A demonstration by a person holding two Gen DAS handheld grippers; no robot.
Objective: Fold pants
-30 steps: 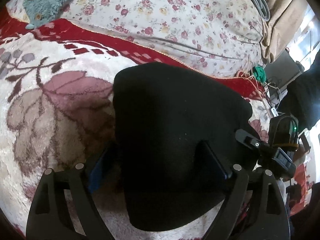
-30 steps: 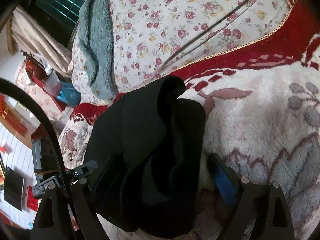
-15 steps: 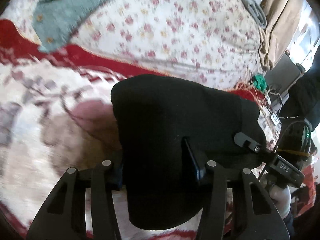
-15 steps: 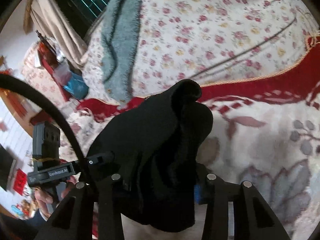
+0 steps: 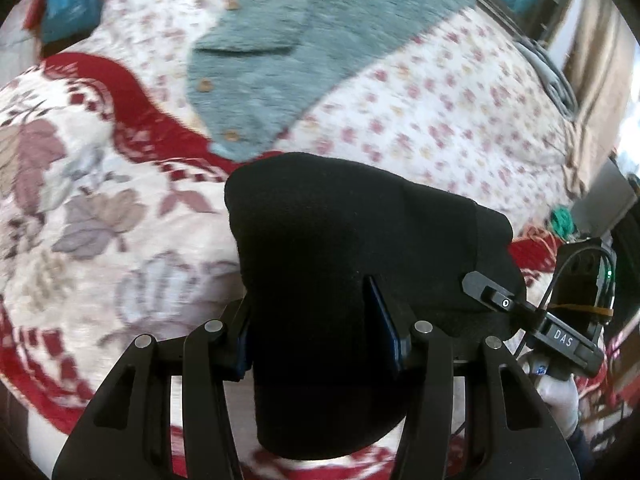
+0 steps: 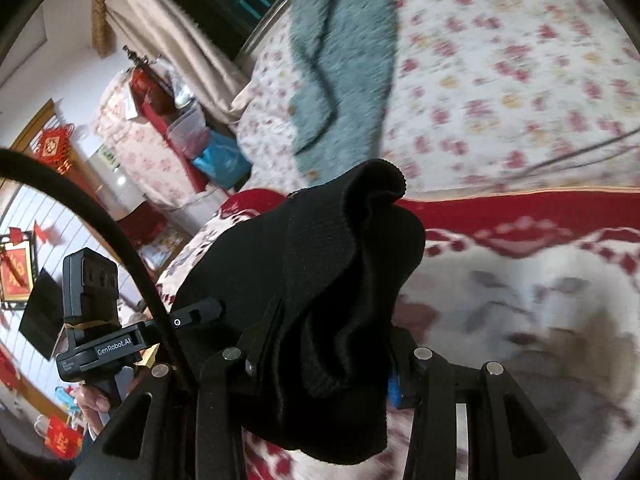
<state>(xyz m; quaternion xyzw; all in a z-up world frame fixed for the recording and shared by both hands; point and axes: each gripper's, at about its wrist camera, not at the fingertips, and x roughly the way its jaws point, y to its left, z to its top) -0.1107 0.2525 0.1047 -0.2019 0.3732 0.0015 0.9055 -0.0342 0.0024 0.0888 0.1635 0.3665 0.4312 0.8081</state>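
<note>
The black pants (image 5: pixel 340 264) are bunched into a thick folded bundle, held up over a red and white leaf-patterned blanket (image 5: pixel 80 216). My left gripper (image 5: pixel 320 336) is shut on one end of the bundle. My right gripper (image 6: pixel 324 360) is shut on the other end of the pants (image 6: pixel 320 280), where a ribbed band curls upward. Each gripper shows in the other's view: the right one (image 5: pixel 520 312) at right, the left one (image 6: pixel 176 320) at left. The fabric hides most of the fingertips.
A floral quilt (image 5: pixel 420 100) is heaped behind, with a teal fleece garment (image 5: pixel 304 40) draped on it. Beige curtains (image 6: pixel 168 28) and a window lie beyond. Boxes and red decorations (image 6: pixel 52 148) crowd the room beside the bed.
Both grippers closed from wide open onto the pants, then lifted the bundle. The views tilted up toward the quilt and teal garment.
</note>
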